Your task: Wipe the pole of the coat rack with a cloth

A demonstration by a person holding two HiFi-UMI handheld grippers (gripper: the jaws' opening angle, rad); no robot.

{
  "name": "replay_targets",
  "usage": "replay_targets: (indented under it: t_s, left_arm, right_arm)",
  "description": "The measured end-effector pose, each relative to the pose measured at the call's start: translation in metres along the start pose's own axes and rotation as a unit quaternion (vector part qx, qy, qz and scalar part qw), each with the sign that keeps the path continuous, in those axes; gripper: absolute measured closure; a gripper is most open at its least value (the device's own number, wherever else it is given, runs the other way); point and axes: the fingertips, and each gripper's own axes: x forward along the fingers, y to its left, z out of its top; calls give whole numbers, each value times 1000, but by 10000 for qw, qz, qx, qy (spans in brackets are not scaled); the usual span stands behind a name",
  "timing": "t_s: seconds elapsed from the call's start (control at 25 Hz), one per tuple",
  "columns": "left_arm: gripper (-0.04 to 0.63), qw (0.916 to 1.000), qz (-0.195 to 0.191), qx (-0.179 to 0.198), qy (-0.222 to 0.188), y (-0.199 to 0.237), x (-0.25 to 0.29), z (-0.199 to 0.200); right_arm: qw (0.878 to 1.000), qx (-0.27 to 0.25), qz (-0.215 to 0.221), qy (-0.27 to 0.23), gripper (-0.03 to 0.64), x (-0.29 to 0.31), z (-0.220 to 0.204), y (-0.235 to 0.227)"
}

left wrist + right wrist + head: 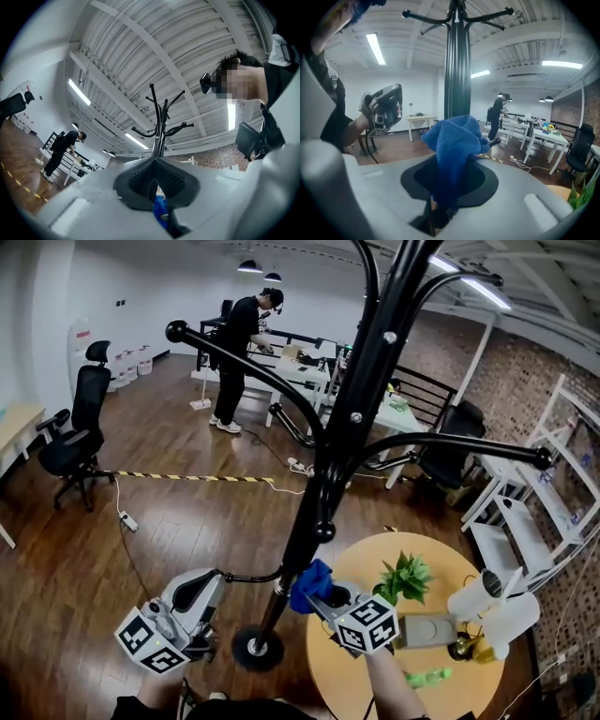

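Clamping fuzzy blue cloth (452,140) against glossy black pole (328,465), right gripper (321,596) jaws; left gripper (212,581) jaws shut on thin hook (253,577)

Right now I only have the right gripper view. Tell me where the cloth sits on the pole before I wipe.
Observer: In the head view the cloth lies against the pole low down, above the base.
Operator: Report the left hand.
Observer: The left hand-held gripper is shut on a low hook branching off the pole.
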Motion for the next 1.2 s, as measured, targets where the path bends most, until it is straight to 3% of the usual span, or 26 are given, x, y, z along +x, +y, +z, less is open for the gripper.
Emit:
replay_targets:
  t_s: [0.12, 0.36, 0.72, 0.96, 1.2]
  left_arm:
    - [593, 10000, -37, -14, 38, 1, 5, -3]
    - [593, 9999, -107, -17, 57, -2, 14, -7]
    - [592, 9999, 4, 91, 72, 1, 5, -4]
    - [592, 9999, 118, 115, -37, 7, -12, 9]
    - [592, 9999, 26, 116, -96, 11, -5, 19]
  right_arm:
    - [9995, 310, 59, -27, 529, -18, -7, 0]
    - [9991, 401, 135, 85, 529, -53, -6, 0]
    - [9970, 417, 210, -616, 529, 4, 8, -1]
    - [9898, 315, -83, -1389, 529, -21, 81, -1]
    - [9563, -16, -91, -2924, 529, -86, 215, -6]
